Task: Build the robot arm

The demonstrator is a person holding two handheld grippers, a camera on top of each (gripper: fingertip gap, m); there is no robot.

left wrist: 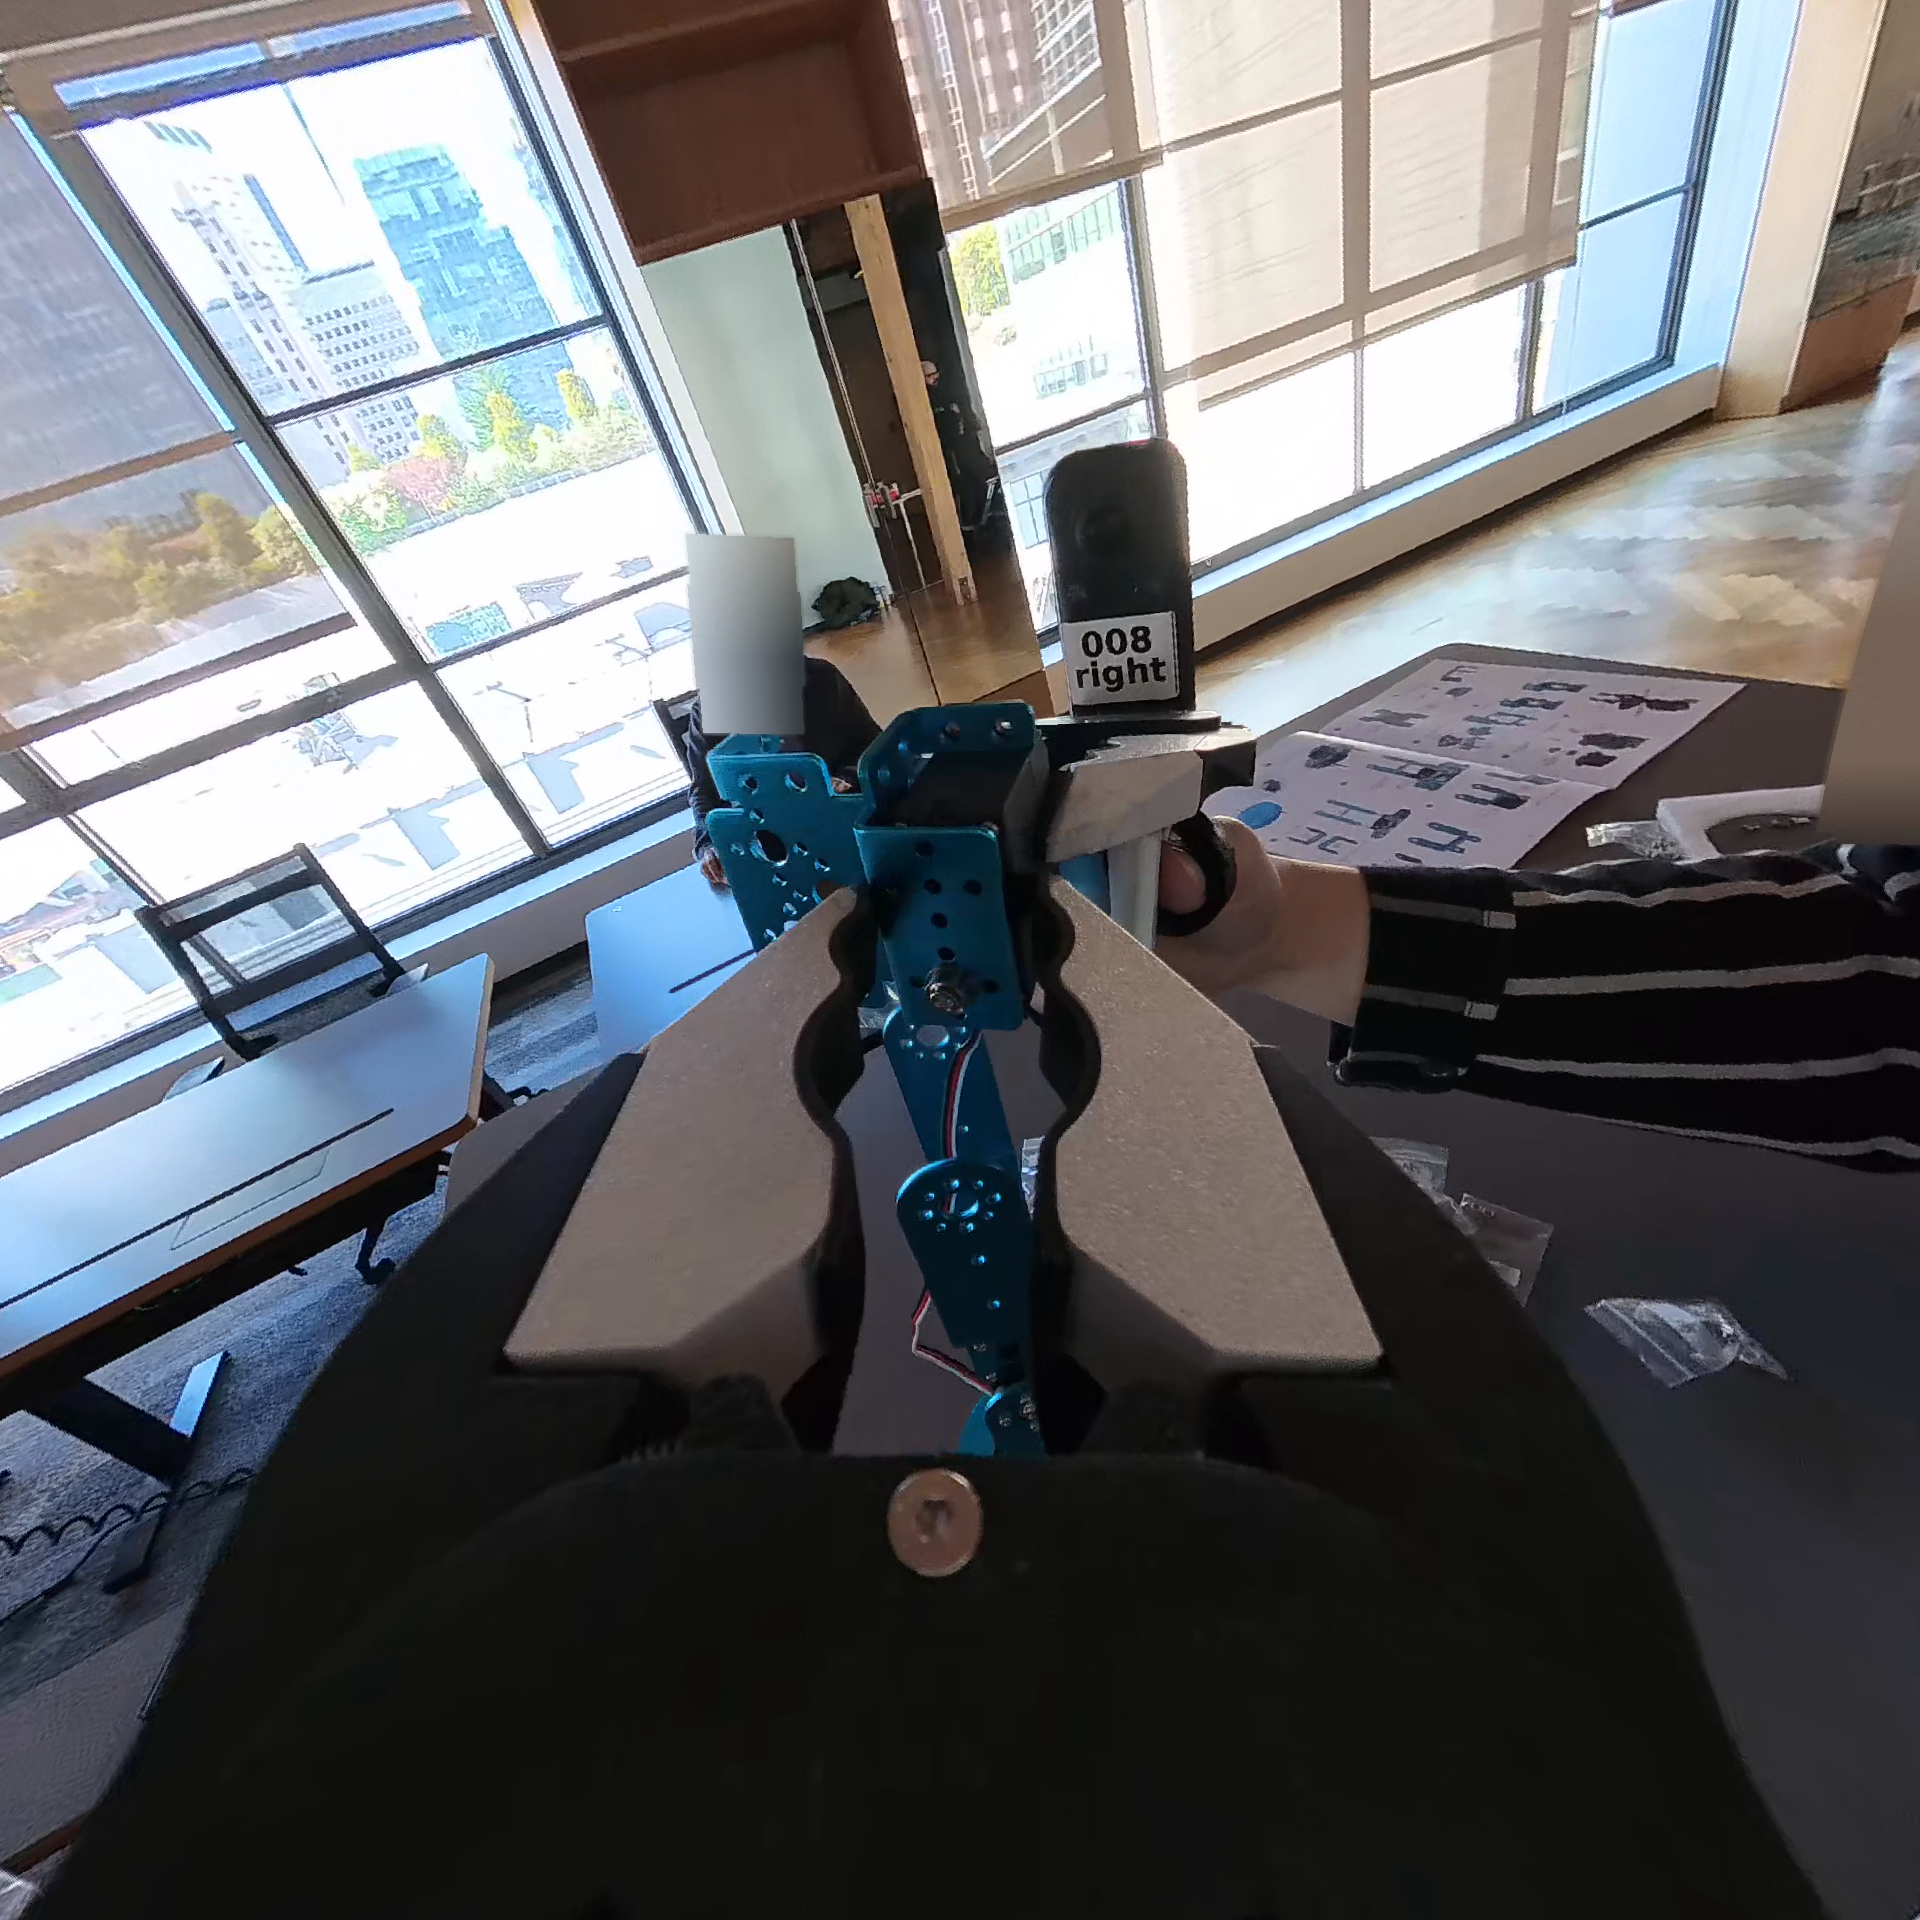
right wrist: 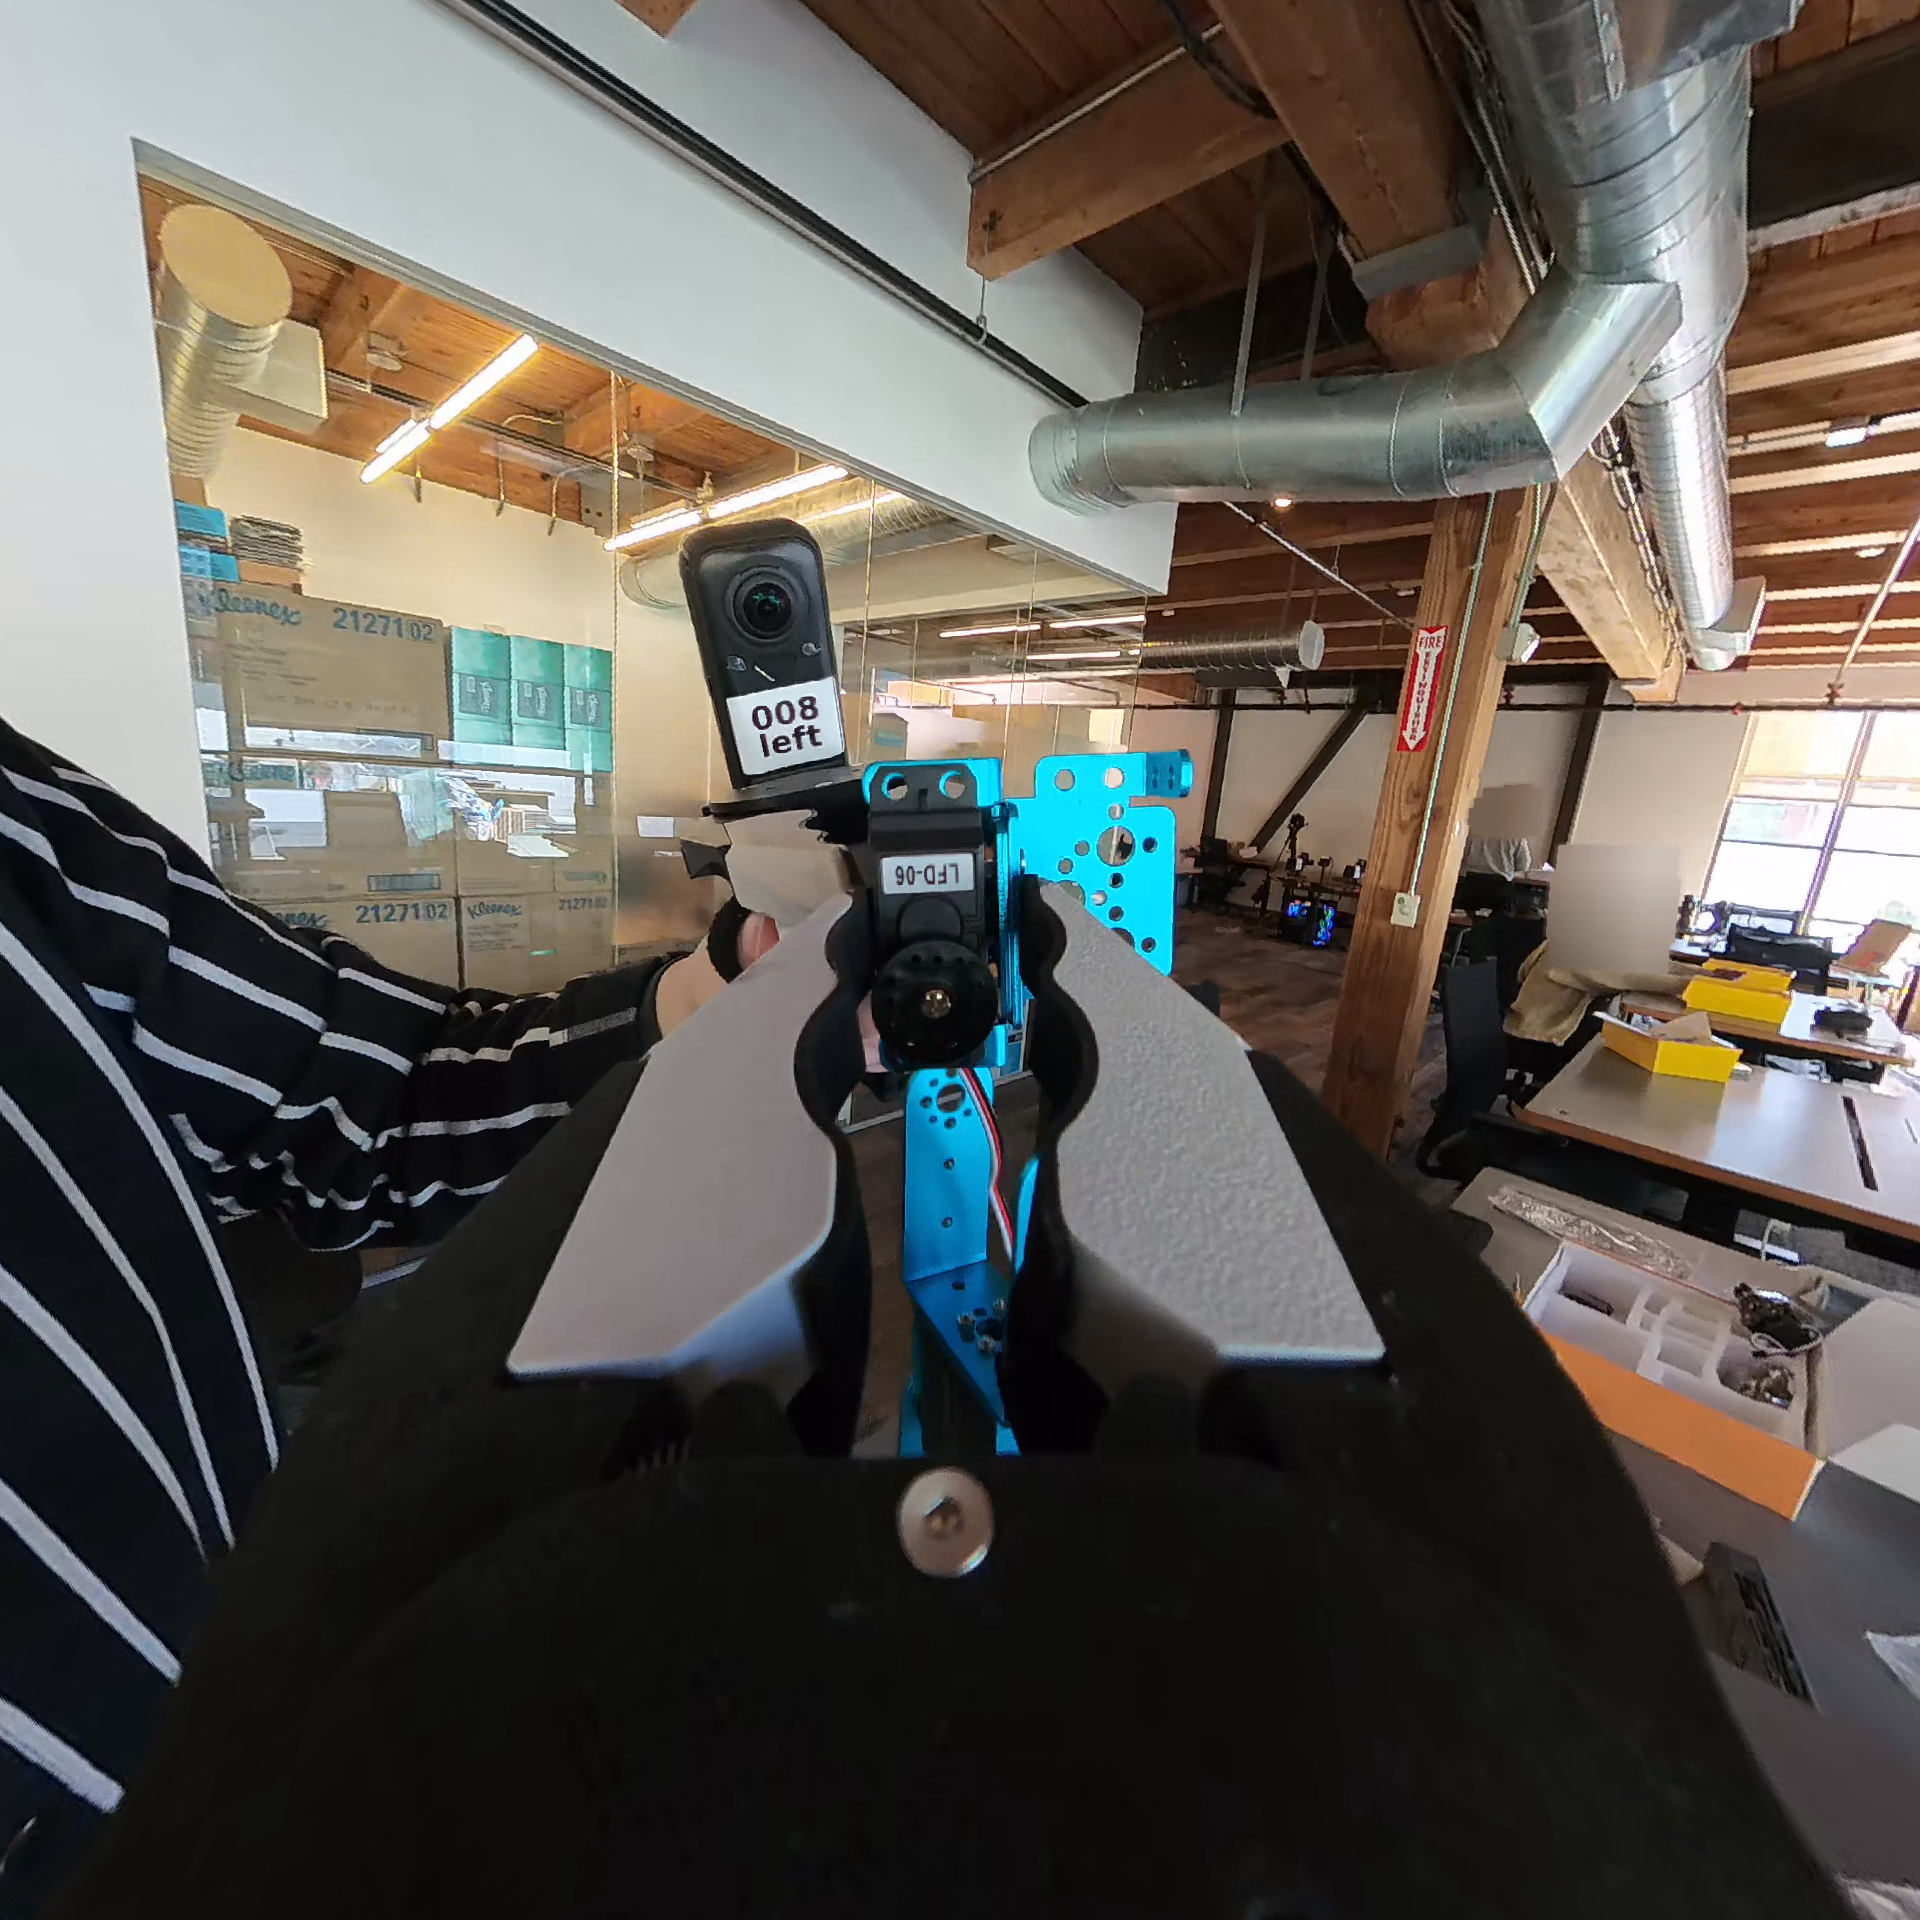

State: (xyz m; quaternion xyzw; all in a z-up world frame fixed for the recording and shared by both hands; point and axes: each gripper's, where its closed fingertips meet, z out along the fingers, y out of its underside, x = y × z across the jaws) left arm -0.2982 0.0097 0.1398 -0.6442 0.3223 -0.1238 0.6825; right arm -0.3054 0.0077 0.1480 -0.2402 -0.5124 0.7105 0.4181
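A blue metal bracket assembly with a black servo and red-white wires is held up in the air between both grippers. My left gripper is shut on its upper blue bracket. My right gripper faces it from the other side and is shut on the servo end of the same assembly. A perforated blue plate sticks up behind the servo. A hand in a striped sleeve holds the right gripper's handle. The other sleeve shows in the right wrist view.
A dark table lies below, with clear bags of small parts and an open instruction sheet. A box with a white parts tray stands at the right. A person sits behind. Desks and a wooden post stand around. Only a small space, under 4 cm, lies between the two pairs of fingers.
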